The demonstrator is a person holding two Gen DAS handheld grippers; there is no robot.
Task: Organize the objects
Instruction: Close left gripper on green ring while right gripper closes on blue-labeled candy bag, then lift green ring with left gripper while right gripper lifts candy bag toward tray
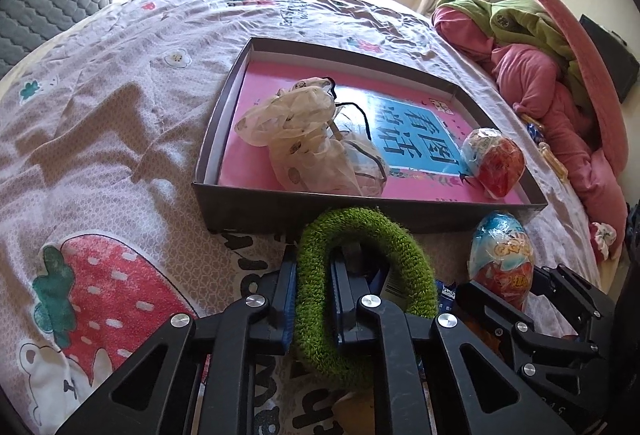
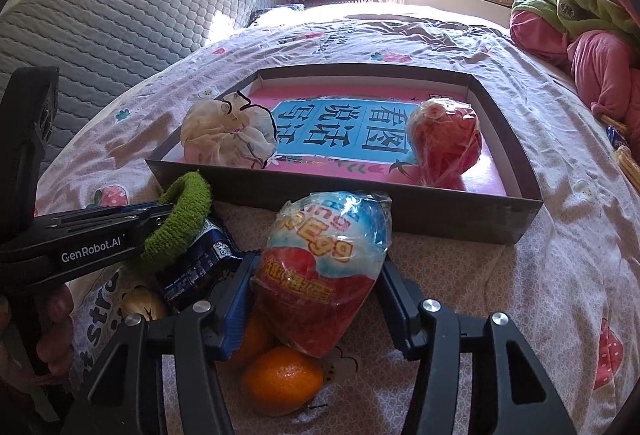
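The left gripper (image 1: 312,299) is clamped on the green ring (image 1: 360,299), one finger inside its loop, just before the box (image 1: 400,213) on the bed (image 1: 120,115). The right gripper (image 2: 316,299) has its pads against a wrapped egg (image 2: 328,267). A second egg (image 2: 444,139) and crumpled bag (image 2: 224,139) lie in the box.

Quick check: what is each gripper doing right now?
Left gripper: shut on the fuzzy green fabric ring.
Right gripper: jaws on either side of the foil-wrapped blue and red egg; firm grip cannot be told.
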